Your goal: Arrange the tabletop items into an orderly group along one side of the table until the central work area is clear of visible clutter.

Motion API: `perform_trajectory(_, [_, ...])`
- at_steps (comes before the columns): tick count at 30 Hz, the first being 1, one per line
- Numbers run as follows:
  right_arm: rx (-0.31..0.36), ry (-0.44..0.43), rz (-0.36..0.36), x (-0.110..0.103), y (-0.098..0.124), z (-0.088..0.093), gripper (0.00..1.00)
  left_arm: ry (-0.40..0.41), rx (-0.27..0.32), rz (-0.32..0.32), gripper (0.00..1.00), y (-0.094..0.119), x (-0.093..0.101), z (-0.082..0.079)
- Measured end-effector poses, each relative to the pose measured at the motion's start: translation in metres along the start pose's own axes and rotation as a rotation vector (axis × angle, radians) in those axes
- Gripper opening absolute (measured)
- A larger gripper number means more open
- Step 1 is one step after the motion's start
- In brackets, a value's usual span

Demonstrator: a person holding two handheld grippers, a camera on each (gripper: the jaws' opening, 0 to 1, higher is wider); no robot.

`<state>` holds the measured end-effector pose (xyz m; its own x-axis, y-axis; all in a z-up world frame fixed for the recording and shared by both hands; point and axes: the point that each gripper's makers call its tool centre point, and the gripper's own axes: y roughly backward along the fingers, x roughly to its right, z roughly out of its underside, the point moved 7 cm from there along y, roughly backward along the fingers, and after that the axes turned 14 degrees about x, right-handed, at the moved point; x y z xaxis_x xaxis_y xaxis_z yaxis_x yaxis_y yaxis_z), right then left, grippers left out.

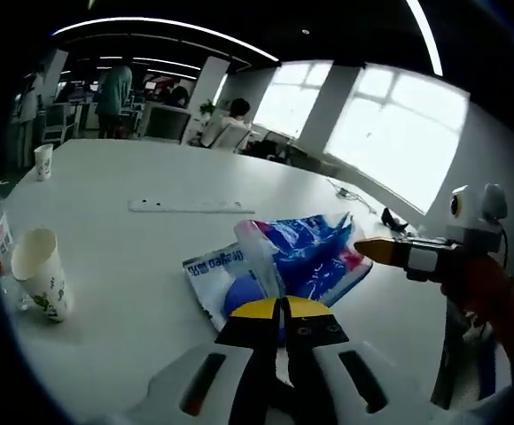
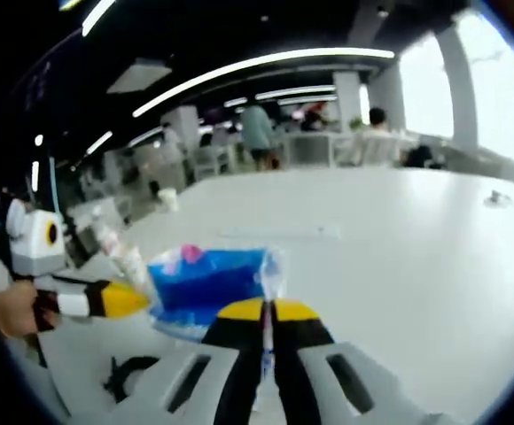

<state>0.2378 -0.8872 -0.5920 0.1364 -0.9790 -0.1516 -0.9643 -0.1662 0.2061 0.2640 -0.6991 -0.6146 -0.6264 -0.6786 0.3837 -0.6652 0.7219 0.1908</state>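
A blue plastic tissue pack (image 1: 306, 257) with a white printed end lies crumpled near the middle of the white table (image 1: 133, 292). My left gripper (image 1: 280, 309) is shut, and a clear flap of the pack's wrapper rises from between its yellow tips. From the right, my right gripper (image 1: 383, 251) meets the pack's far edge. In the right gripper view the pack (image 2: 206, 283) sits just beyond my right gripper (image 2: 267, 311), which is shut on a strip of its clear wrapper. There the left gripper (image 2: 122, 300) touches the pack's left side.
A paper cup (image 1: 41, 273) stands at the left beside a bottle (image 1: 0, 237), with another cup (image 1: 42, 161) farther back. A white power strip (image 1: 190, 206) lies beyond the pack. A black cable (image 1: 392, 218) lies near the windows. People sit at desks behind the table.
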Motion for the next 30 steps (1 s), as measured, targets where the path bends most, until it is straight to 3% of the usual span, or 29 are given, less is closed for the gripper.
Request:
perform_trajectory(14, [-0.026, -0.028, 0.099, 0.034, -0.009, 0.005, 0.0, 0.045, -0.041, -0.006, 0.01, -0.038, 0.009, 0.017])
perform_trajectory(30, [-0.042, -0.018, 0.17, 0.077, -0.016, 0.011, 0.0, 0.088, -0.063, 0.034, 0.02, -0.071, 0.027, 0.033])
